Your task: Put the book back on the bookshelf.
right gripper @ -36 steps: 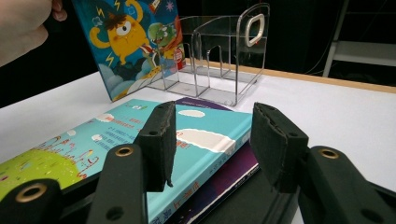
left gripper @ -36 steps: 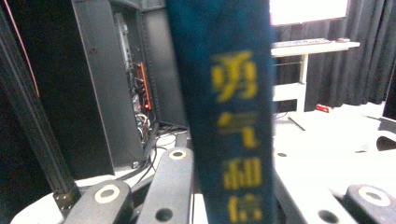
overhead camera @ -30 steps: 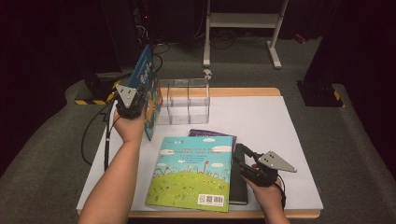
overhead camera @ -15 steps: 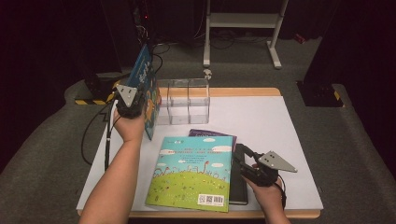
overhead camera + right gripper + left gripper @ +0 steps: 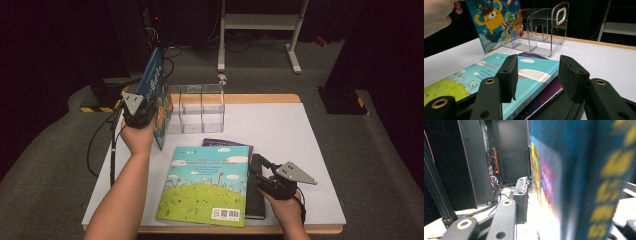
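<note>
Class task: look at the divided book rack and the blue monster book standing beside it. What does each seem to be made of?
Book rack: seemingly clear acrylic, glossy; the table shows through its walls, and the edges catch light.
Monster book: probably printed card covers with a slight sheen; it stands stiff and flat.

Dim room with near-black surroundings, grey carpet floor (image 5: pixel 350 165) under a white worktop (image 5: pixel 280 130) with a wooden edge, a white metal stand (image 5: pixel 260 22) at the back, dark equipment cabinets (image 5: pixel 474 162) with small red lights, cables (image 5: pixel 97 150) trailing over the carpet.
</note>
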`<state>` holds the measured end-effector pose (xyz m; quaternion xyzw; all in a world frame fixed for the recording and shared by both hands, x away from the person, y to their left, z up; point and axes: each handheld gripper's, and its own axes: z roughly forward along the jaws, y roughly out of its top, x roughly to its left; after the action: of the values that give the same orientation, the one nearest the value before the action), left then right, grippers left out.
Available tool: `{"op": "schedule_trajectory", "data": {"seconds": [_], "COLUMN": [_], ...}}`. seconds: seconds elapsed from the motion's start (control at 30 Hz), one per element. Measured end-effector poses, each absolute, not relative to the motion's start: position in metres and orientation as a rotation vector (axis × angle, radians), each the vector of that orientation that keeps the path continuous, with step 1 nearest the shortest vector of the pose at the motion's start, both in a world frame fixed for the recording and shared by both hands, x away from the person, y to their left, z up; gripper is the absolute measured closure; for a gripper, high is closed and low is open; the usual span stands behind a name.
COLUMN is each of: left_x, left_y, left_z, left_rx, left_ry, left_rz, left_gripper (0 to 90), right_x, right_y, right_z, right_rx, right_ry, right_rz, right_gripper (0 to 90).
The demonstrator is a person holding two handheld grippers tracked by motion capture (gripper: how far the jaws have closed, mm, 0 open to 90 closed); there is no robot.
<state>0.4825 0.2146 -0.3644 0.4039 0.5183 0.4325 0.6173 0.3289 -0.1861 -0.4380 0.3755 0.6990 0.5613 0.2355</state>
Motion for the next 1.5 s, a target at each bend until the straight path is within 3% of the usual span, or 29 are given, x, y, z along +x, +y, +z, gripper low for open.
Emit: {"op": "schedule_trajectory", "data": {"seconds": [0.8, 1.13, 1.5], "left_x": [0.471, 0.471, 0.463], "left_y": [0.215, 0.217, 0.223], "left_z": [-0.361, -0.365, -0.364], "left_rx": [0.936, 0.978, 1.02], "left_ry": [1.175, 1.208, 1.182], "left_rz": [0.921, 0.901, 0.85], "left_gripper": [51.9, 38.3, 29.9], "right_x": [0.329, 0.33, 0.33], "right_y": [-0.181, -0.18, -0.179], "right_z": [-0.439, -0.44, -0.441], "right_rx": [1.025, 1.033, 1.031], "right_ry": [1.934, 1.936, 1.942], "right_rz": [1.533, 1.532, 1.525], "right_gripper": [49.8, 49.3, 49.2]}}
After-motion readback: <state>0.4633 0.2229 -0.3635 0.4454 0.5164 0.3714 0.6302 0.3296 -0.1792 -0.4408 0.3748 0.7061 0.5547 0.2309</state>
